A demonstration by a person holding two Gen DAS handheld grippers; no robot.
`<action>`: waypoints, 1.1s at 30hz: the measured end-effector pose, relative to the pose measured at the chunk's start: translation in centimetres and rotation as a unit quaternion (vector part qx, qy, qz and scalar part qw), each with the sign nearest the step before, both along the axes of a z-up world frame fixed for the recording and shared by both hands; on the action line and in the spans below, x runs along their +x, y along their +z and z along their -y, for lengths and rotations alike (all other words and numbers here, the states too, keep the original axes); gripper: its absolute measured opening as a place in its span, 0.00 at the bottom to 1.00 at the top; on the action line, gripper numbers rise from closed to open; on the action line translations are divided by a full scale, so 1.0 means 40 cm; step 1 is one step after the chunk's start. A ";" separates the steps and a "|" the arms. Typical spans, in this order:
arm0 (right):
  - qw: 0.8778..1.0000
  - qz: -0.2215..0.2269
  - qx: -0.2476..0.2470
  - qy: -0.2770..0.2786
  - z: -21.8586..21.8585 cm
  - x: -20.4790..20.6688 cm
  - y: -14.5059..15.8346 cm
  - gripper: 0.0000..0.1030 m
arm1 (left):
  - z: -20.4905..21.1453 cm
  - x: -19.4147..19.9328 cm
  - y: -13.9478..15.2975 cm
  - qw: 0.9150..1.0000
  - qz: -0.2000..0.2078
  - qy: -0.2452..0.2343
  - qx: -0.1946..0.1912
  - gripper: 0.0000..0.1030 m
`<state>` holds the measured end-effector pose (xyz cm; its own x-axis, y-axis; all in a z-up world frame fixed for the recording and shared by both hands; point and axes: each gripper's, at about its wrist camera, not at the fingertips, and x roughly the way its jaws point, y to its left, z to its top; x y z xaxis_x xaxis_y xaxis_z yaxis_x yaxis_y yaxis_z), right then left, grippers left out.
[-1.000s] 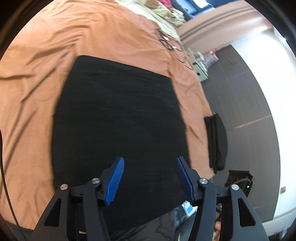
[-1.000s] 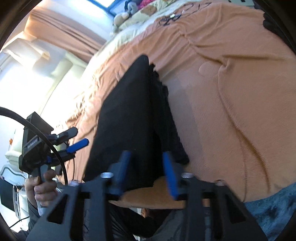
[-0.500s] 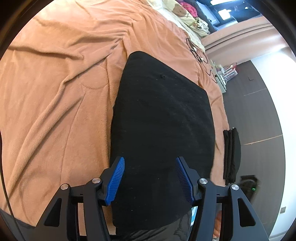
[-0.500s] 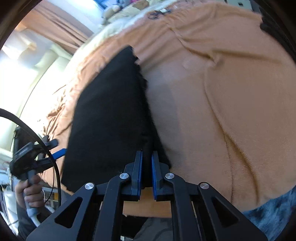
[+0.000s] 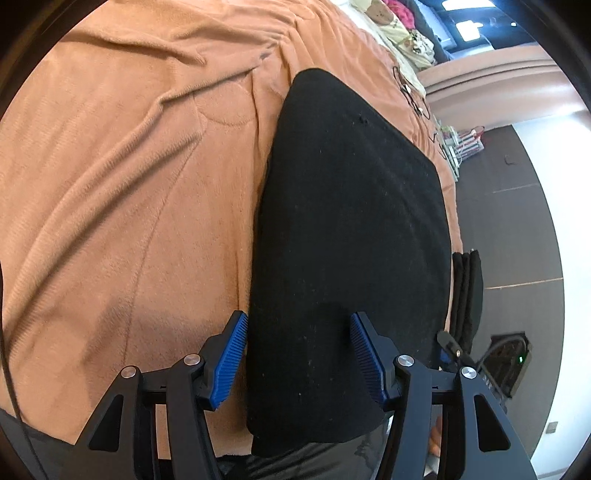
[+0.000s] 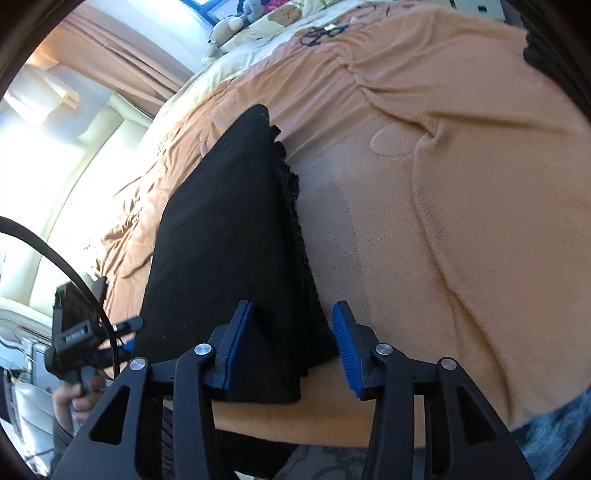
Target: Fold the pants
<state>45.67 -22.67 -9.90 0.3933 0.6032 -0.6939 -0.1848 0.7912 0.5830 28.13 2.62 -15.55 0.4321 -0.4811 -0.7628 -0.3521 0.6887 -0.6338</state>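
Note:
The black pants (image 5: 351,221) lie folded in a thick flat stack on the orange blanket (image 5: 129,166), near the bed's front edge. My left gripper (image 5: 299,360) is open, its blue pads either side of the stack's near left edge, holding nothing. In the right wrist view the pants (image 6: 221,240) show stacked layers along their right side. My right gripper (image 6: 291,347) is open around the stack's near right corner, gripping nothing. The left gripper (image 6: 92,332) also shows at the left, held in a hand.
A second folded black garment (image 5: 467,291) hangs at the bed's right edge. Beyond it is dark floor (image 5: 517,229). Glasses and a cable (image 6: 323,31) lie far up the blanket. Pillows and soft toys (image 6: 236,24) sit at the bed's head. A curtain (image 6: 110,48) hangs left.
My right gripper was shut on the pants' right edge half a second ago and has now opened. The left wrist view has swung so the stack sits to the right.

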 end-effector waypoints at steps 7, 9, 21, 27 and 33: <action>0.998 -0.036 0.050 0.006 0.001 0.061 -0.098 0.41 | -0.016 -0.008 -0.032 0.999 0.000 -0.007 -0.038 0.57; 0.998 -0.040 0.056 -0.001 0.002 0.062 -0.112 0.41 | -0.013 -0.010 -0.029 0.999 0.002 -0.012 -0.039 0.55; 0.998 -0.037 0.047 0.011 -0.057 0.000 -0.056 0.27 | -0.064 -0.025 0.046 0.999 0.005 -0.040 -0.017 0.27; 0.996 -0.050 0.068 0.032 -0.091 -0.023 -0.056 0.23 | -0.100 -0.047 0.061 0.999 0.007 -0.041 -0.015 0.25; 0.991 -0.069 0.091 0.064 -0.134 -0.035 -0.081 0.23 | -0.126 -0.072 0.078 0.999 0.003 -0.049 0.009 0.25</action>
<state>44.28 -17.30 -13.14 0.2151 0.7622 -0.6105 -0.1857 0.6457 0.7407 25.26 7.64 -12.43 0.3879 -0.5075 -0.7694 -0.2787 0.7311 -0.6228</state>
